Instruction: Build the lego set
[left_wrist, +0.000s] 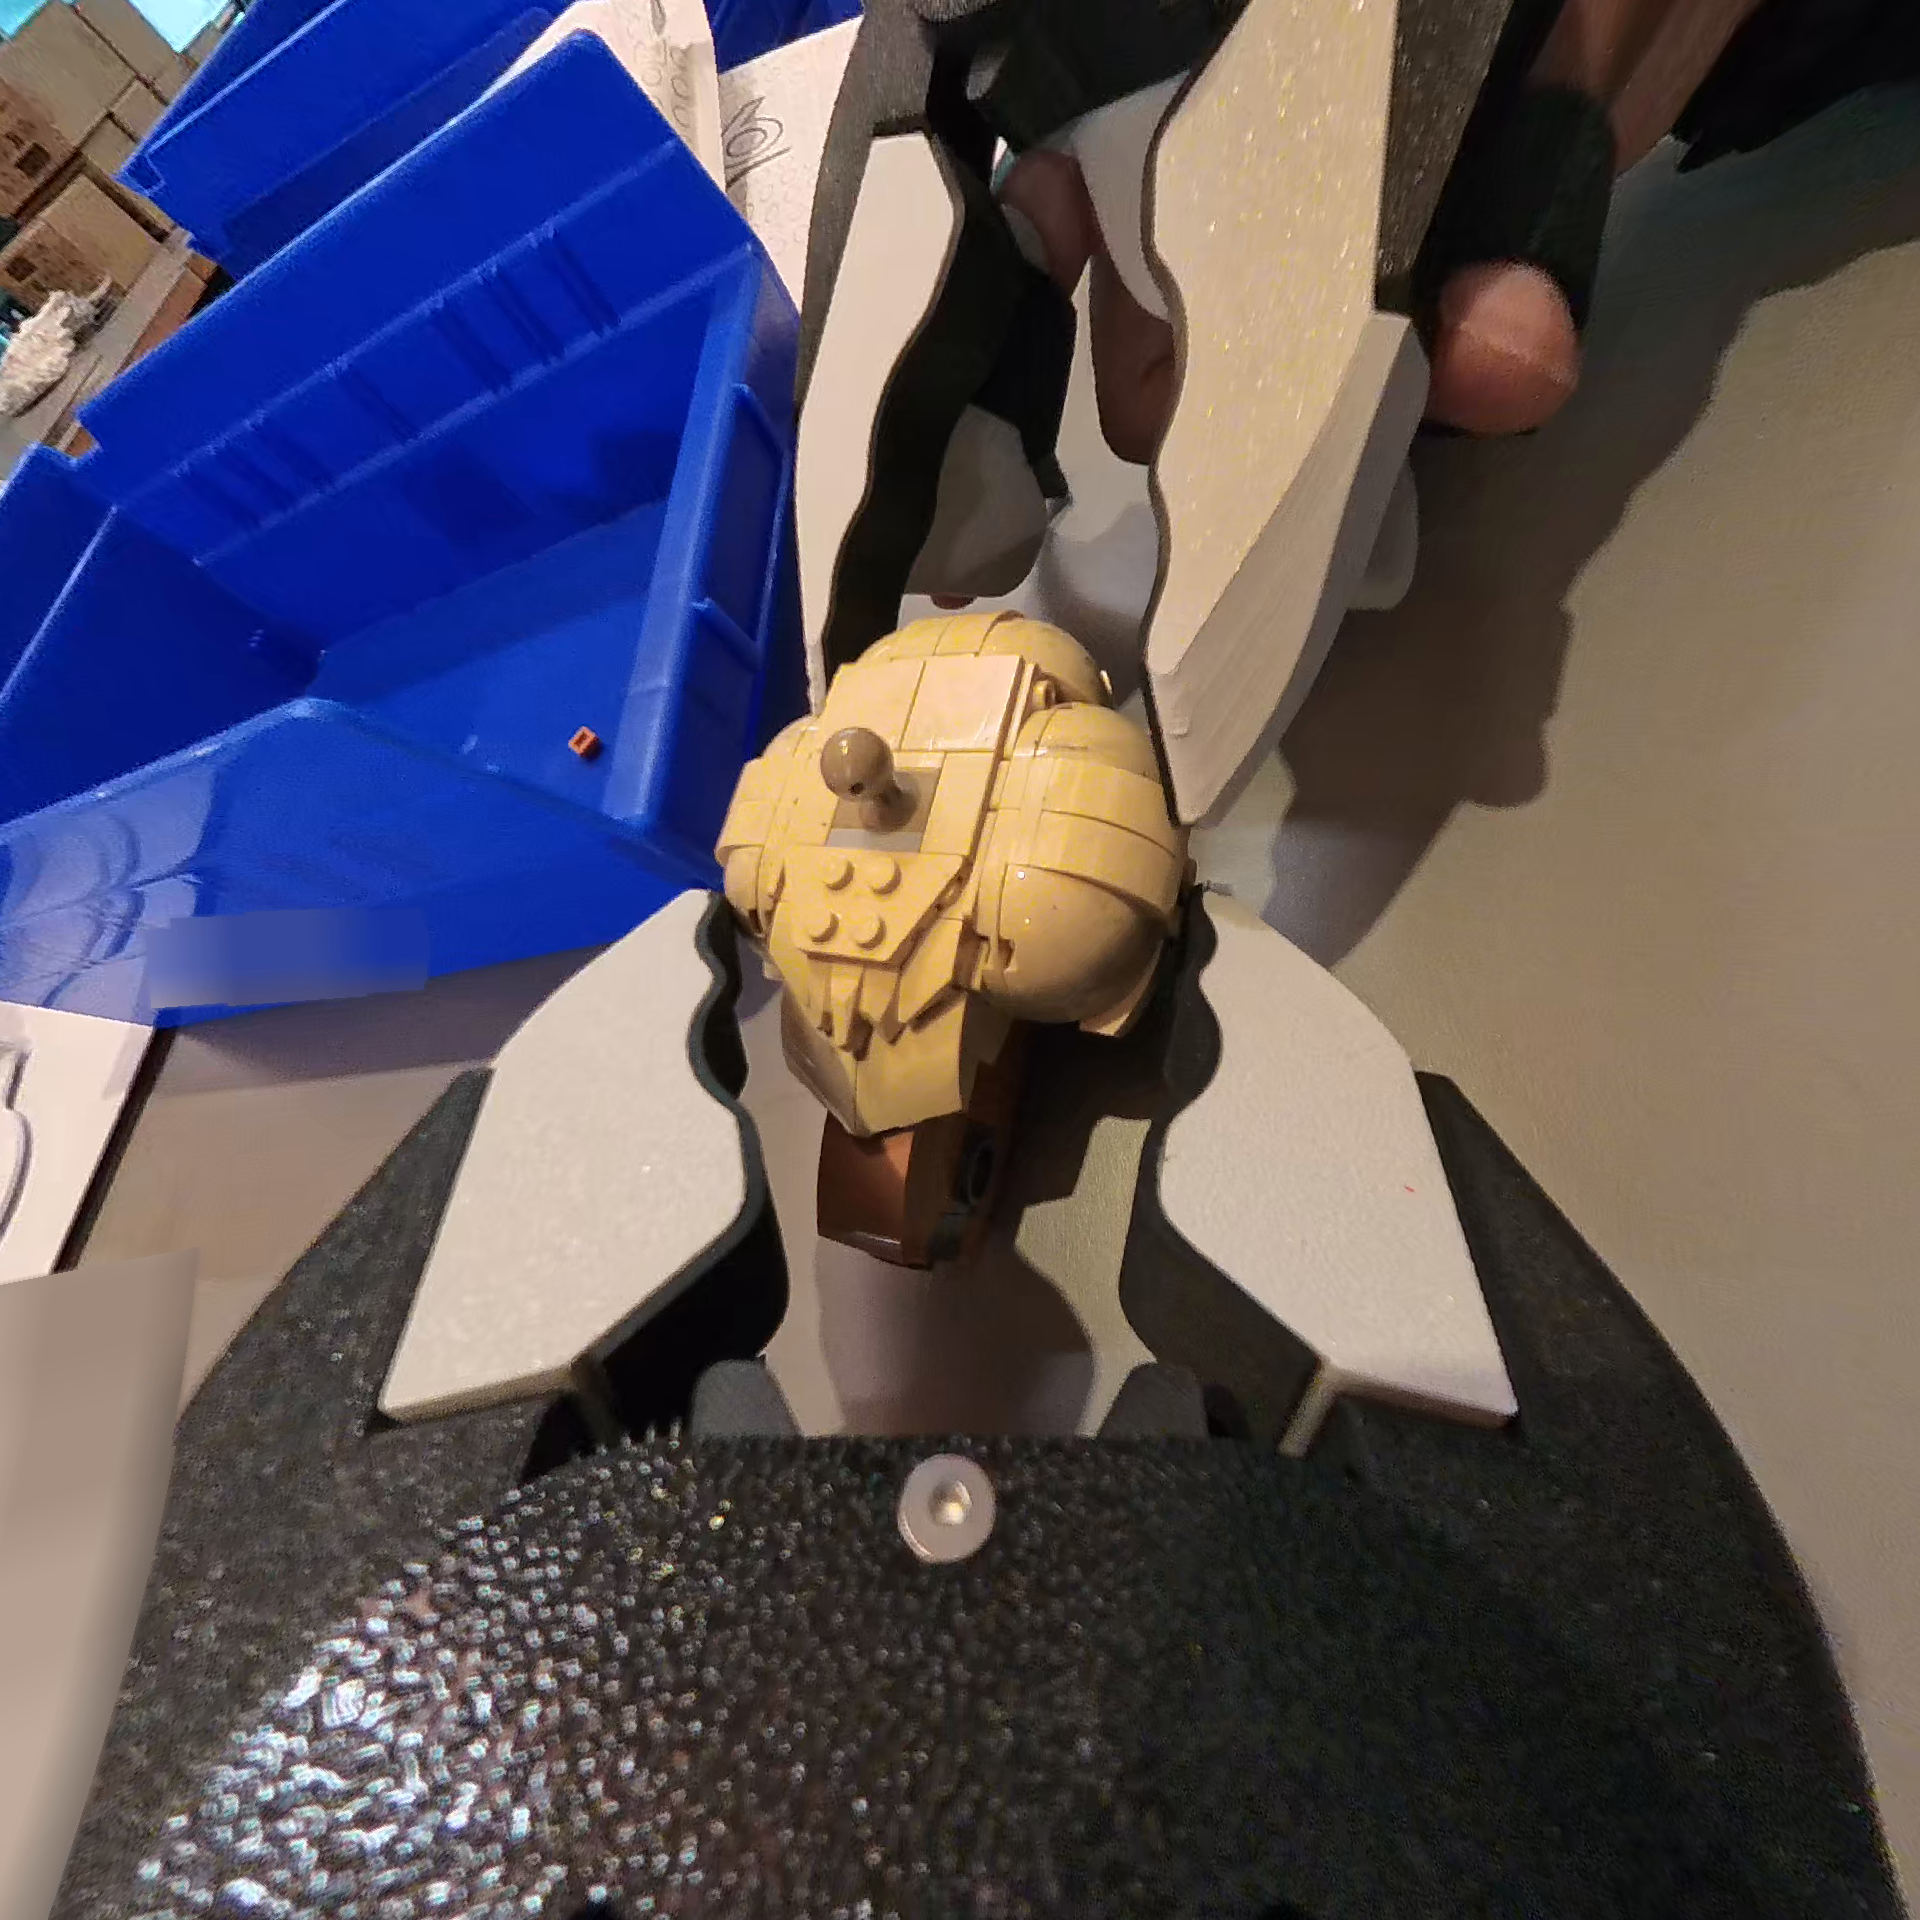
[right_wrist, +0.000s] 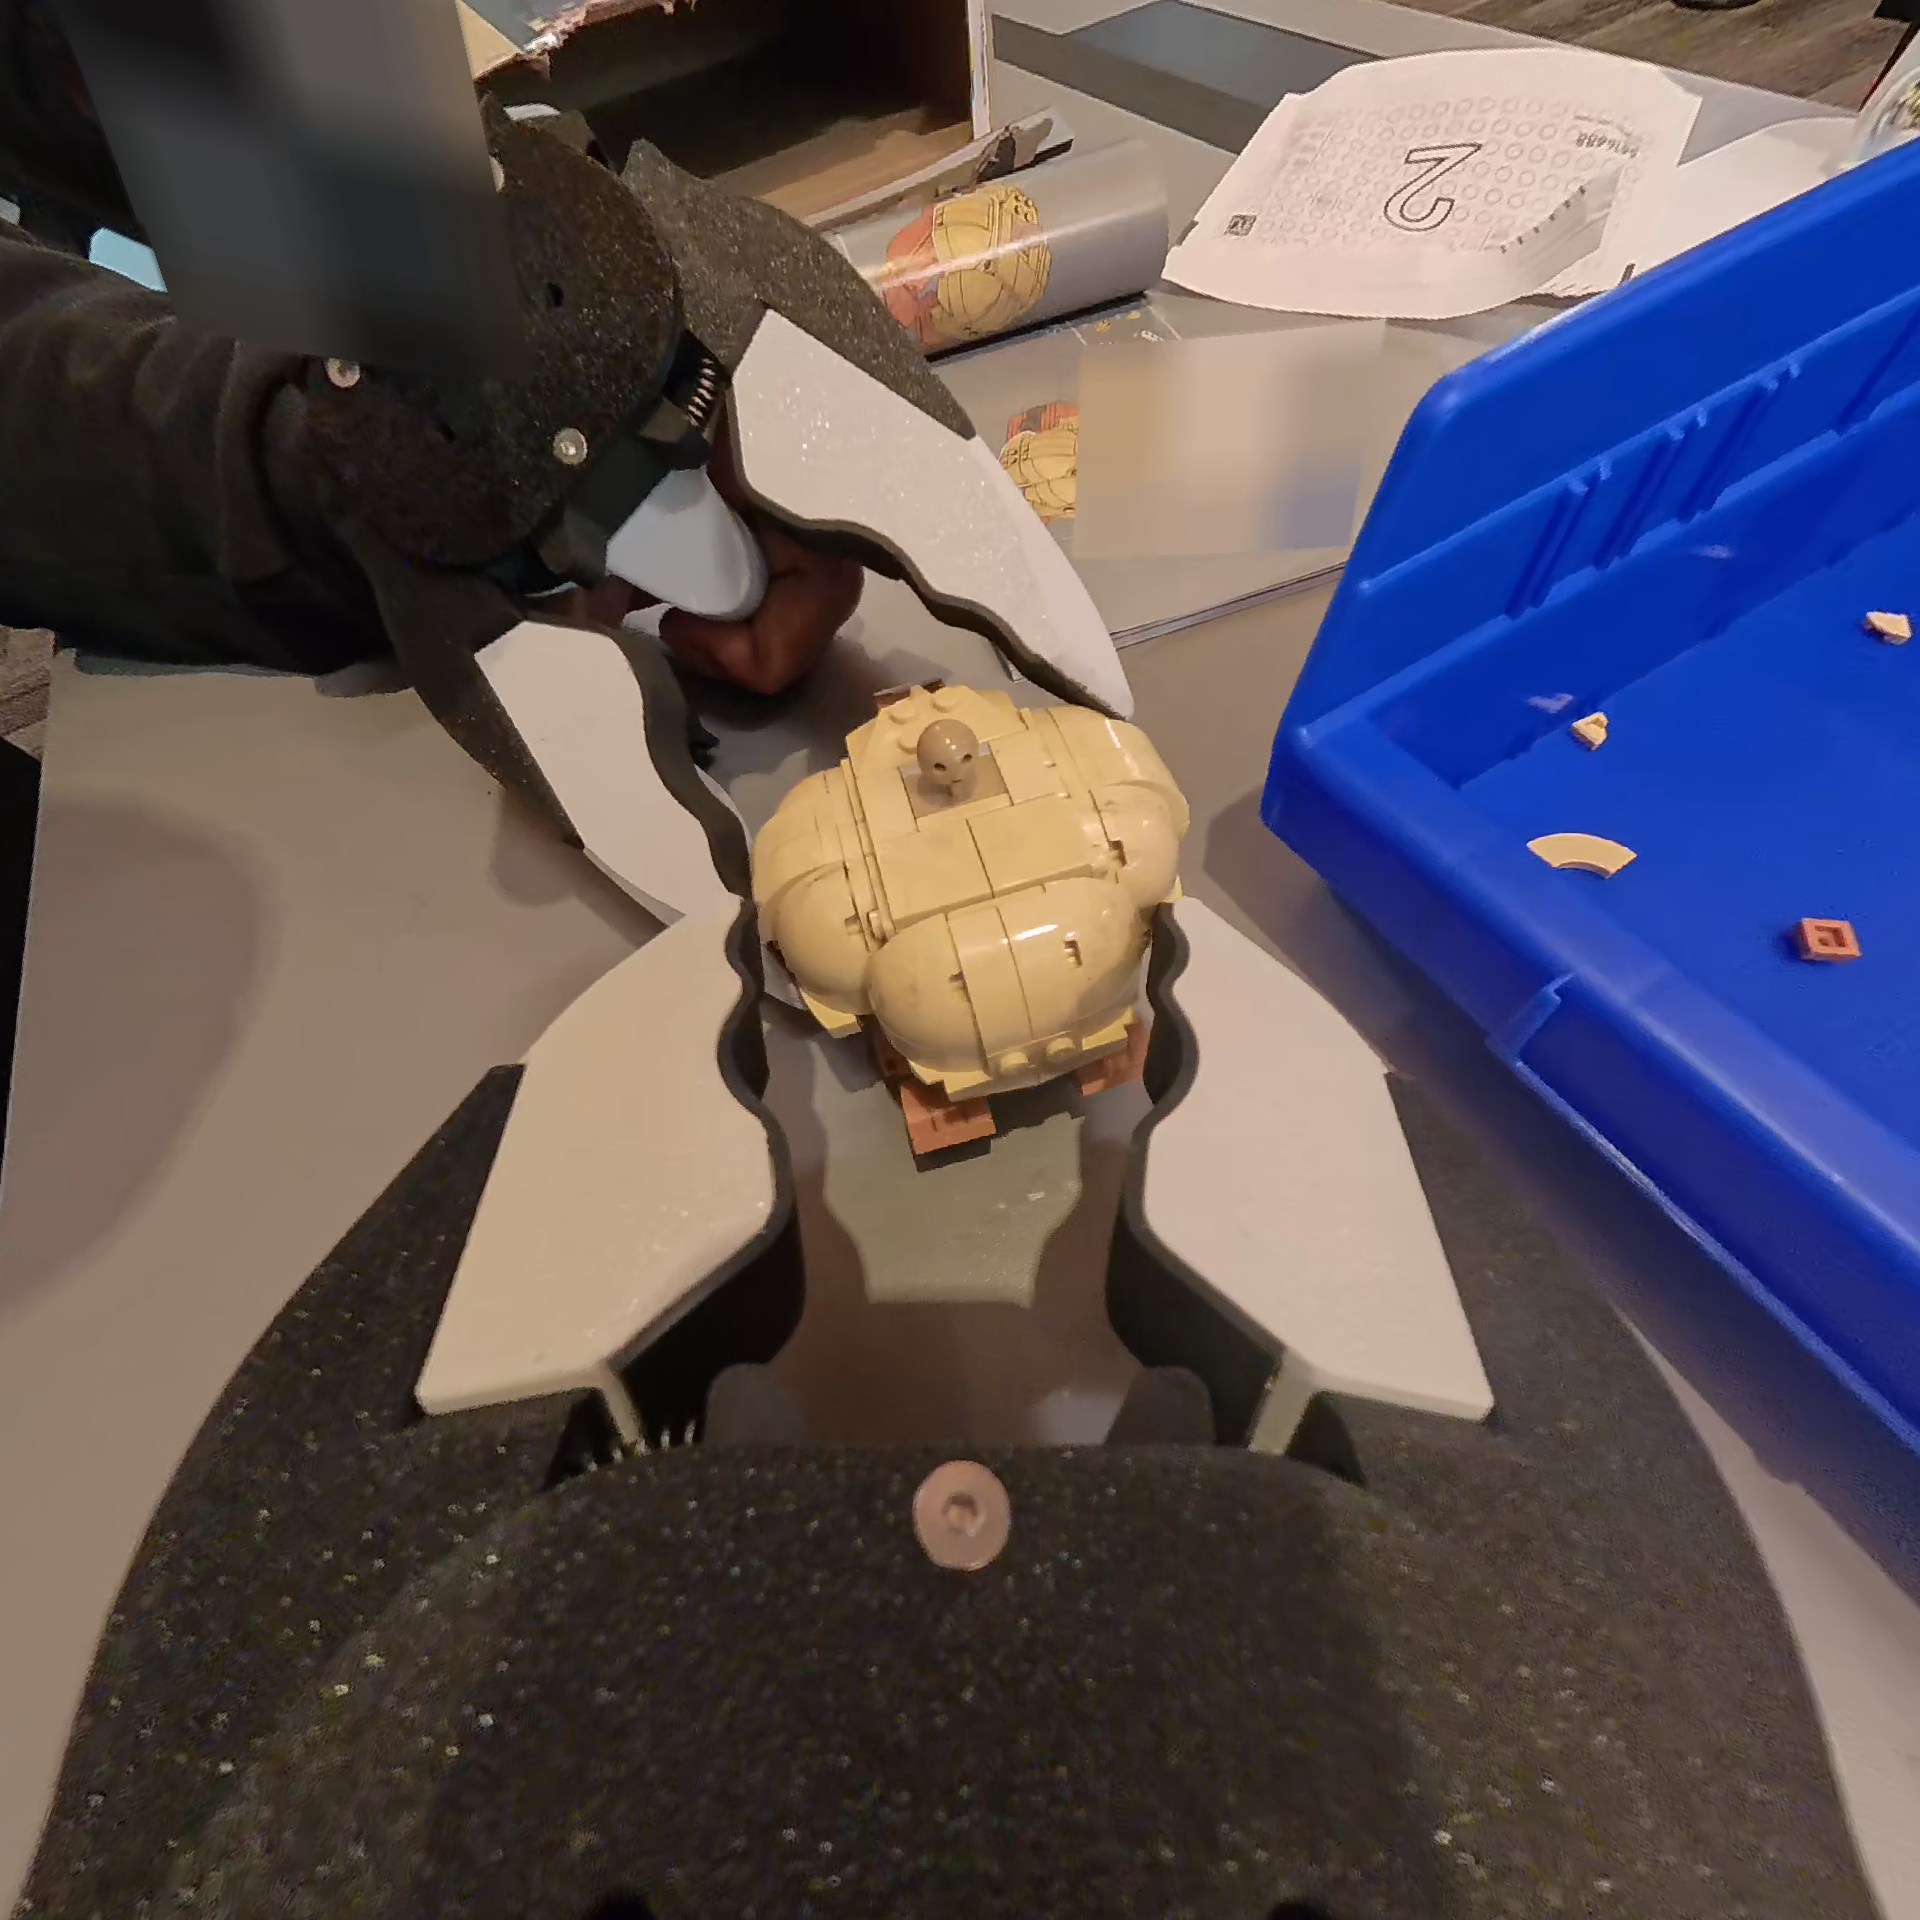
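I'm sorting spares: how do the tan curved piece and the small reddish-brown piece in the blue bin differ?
The tan curved piece is a pale arc, the reddish-brown piece dark and squarish. The tan curved piece is larger than the reddish-brown piece. Both lie loose in the blue bin.

A workbench in what looks like a hobby or assembly workshop is being shown: a plain grey table (right_wrist: 156, 1039) is being shared by blue plastic parts bins (right_wrist: 1662, 727) with loose toy-brick pieces (right_wrist: 1579, 854) lying inside, an open instruction booklet (right_wrist: 997, 260), and printed paper bags (right_wrist: 1455, 187). Stacked cardboard boxes (left_wrist: 62, 156) are being kept in the background.
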